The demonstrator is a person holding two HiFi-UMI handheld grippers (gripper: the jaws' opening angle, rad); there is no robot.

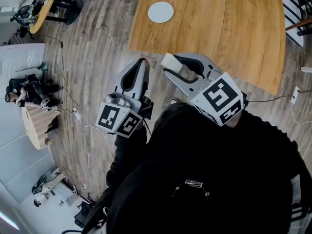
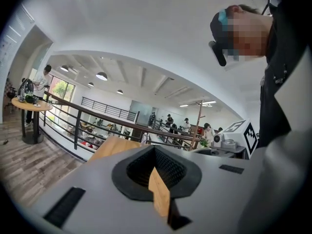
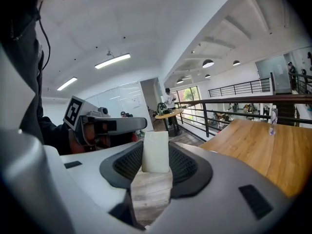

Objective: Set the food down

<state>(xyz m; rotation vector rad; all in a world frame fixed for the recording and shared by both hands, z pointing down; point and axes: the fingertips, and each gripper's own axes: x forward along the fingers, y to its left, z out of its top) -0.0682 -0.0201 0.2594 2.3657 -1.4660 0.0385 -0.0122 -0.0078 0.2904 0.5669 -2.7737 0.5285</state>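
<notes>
My right claw [image 1: 171, 64] pinches a pale, squarish block of food [image 3: 155, 151] between its tips, jaws held apart by the block's width and pads pressing on its two sides. The block stands upright in the grip, up in the air, just short of the near edge of the wooden table [image 1: 234, 28], with wood-plank floor [image 1: 92, 48] under it. A round white plate [image 1: 160, 11] sits on the table's far part, well apart from the food. My left claw [image 1: 142, 62] hangs just beside the right one, its tips pressed together with nothing between them.
</notes>
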